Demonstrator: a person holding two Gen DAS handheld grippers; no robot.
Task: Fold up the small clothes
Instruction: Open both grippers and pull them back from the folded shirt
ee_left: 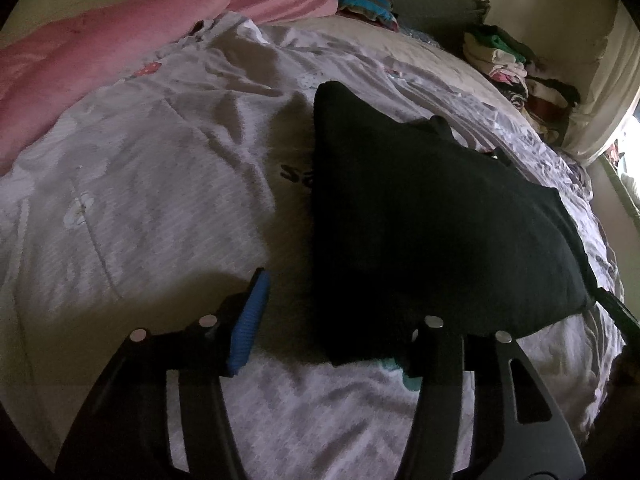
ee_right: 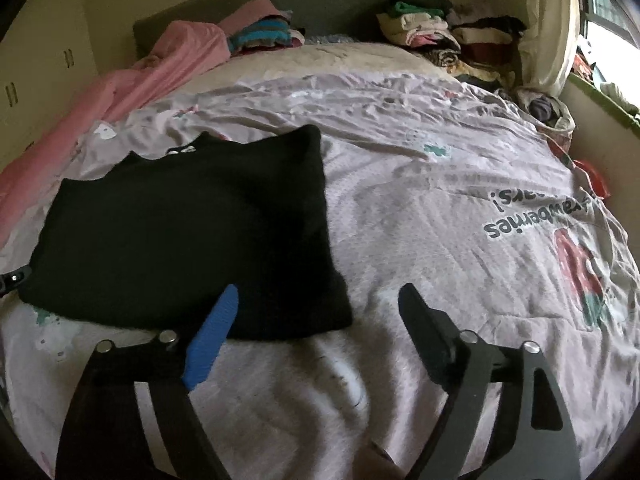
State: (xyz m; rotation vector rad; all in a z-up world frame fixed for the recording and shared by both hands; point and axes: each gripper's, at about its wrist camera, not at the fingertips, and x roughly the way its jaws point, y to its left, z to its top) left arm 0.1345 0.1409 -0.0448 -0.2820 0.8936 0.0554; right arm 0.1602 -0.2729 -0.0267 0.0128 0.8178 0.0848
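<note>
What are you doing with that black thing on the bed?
A person holding two grippers is folding clothes on the bed's printed duvet. A black top lies flat on it, already folded into a rough rectangle. The left gripper and right gripper are both open at its near edge, gripping nothing. Stacks of folded clothes wait by the headboard.

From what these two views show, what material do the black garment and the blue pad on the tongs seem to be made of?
Black garment: looks like a soft, matte knit or fleece; it reflects no light and its edges are slightly fuzzy. The exact fibre cannot be told.

Blue pad: probably rubber or soft plastic; fine ribs run across its matte surface.
</note>
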